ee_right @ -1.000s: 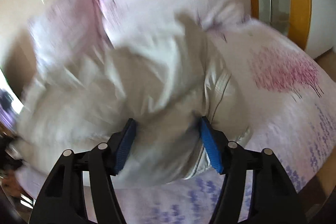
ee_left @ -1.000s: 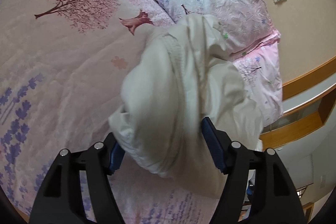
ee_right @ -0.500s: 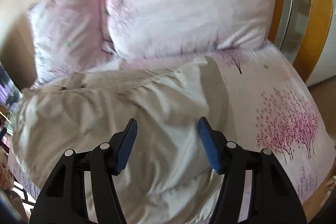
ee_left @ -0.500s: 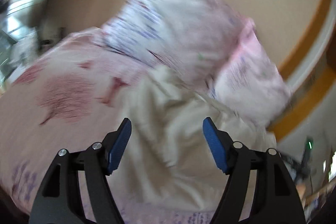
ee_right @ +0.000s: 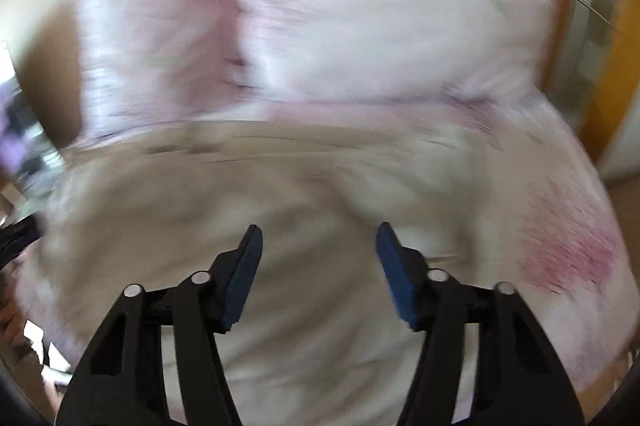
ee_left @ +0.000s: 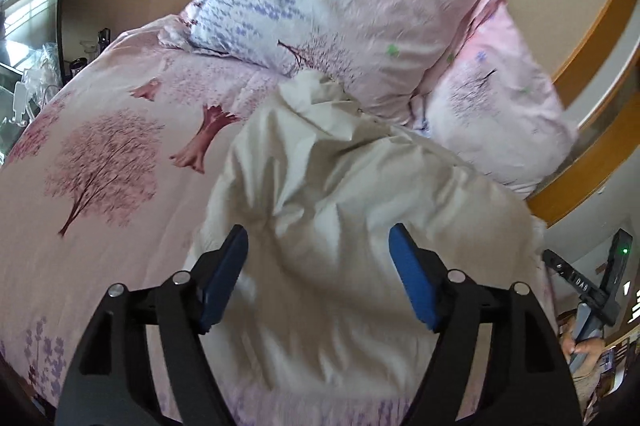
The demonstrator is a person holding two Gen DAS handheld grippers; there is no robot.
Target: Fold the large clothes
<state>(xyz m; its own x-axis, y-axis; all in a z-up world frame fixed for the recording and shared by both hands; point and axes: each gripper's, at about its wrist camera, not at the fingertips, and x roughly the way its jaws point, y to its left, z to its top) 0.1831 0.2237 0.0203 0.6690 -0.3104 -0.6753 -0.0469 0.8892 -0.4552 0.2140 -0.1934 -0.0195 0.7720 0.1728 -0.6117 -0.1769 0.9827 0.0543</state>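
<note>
A large cream garment point(ee_left: 340, 186) lies crumpled on the pink tree-print bed cover point(ee_left: 100, 146), its top end against the pillows. My left gripper point(ee_left: 318, 242) hovers above its near part, open, with nothing between the blue pads. The right wrist view is heavily blurred. There the same garment point(ee_right: 280, 186) spreads wide below my right gripper point(ee_right: 318, 240). Its jaws are closing, the pads still apart and pressing on nothing that I can make out.
Two floral pillows point(ee_left: 360, 6) point(ee_left: 492, 114) lean on the beige wall at the head of the bed. A wooden headboard rail point(ee_left: 592, 162) runs along the right. A black device with a green light point(ee_left: 592, 290) shows at the right edge, a hand point(ee_left: 580, 350) under it.
A second ago the garment hung bunched between both pairs of jaws. Now it lies spread on the bed, both grippers have lifted off it, and the right jaws stand narrower.
</note>
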